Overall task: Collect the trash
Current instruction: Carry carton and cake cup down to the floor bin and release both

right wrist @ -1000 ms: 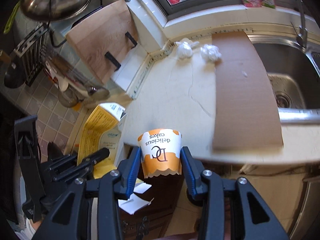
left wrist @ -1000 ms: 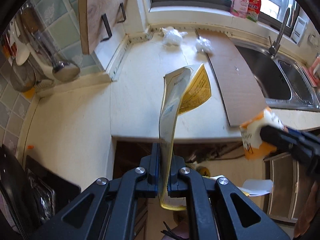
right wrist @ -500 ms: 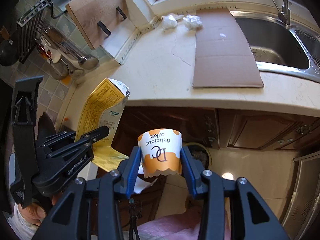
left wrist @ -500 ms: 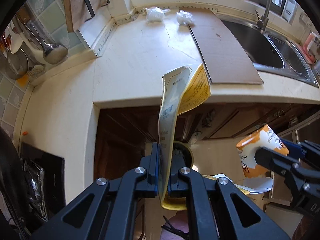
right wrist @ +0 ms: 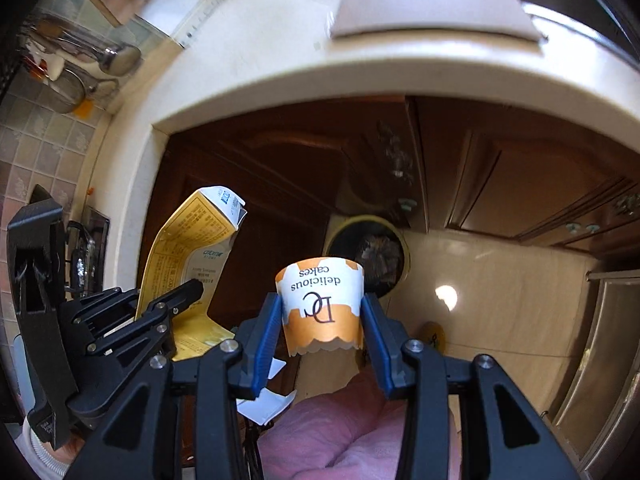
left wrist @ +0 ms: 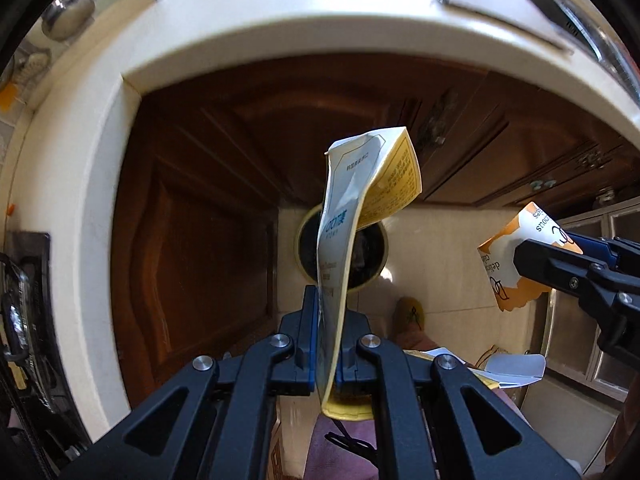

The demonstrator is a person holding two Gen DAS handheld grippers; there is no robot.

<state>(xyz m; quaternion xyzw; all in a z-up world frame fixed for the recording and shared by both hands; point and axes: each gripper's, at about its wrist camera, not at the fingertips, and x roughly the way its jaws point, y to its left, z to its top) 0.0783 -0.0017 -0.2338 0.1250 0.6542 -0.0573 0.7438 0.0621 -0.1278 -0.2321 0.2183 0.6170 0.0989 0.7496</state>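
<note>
My left gripper (left wrist: 325, 332) is shut on a flattened yellow and white carton (left wrist: 352, 216), which stands up between the jaws and bends right at its top. It hangs above a round bin (left wrist: 374, 276) on the floor, lined with a dark bag. My right gripper (right wrist: 320, 320) is shut on an orange and white paper cake cup (right wrist: 322, 300), held upside down. In the right wrist view the bin (right wrist: 404, 252) lies just beyond the cup, and the carton (right wrist: 188, 264) and left gripper (right wrist: 176, 300) show at the left. The cup (left wrist: 520, 260) shows at the right of the left wrist view.
The cream counter edge (left wrist: 280, 40) arches overhead, with brown cabinet doors (left wrist: 192, 240) beneath it. The floor is pale tile (right wrist: 500, 280). A person's yellow slipper (left wrist: 410, 312) and pink trouser leg (right wrist: 360, 420) are near the bin. A steel appliance front (right wrist: 608, 360) stands at the right.
Both grippers have dropped from counter height to below the counter edge, carrying the carton and cup. The floor bin has come into view, larger and closer.
</note>
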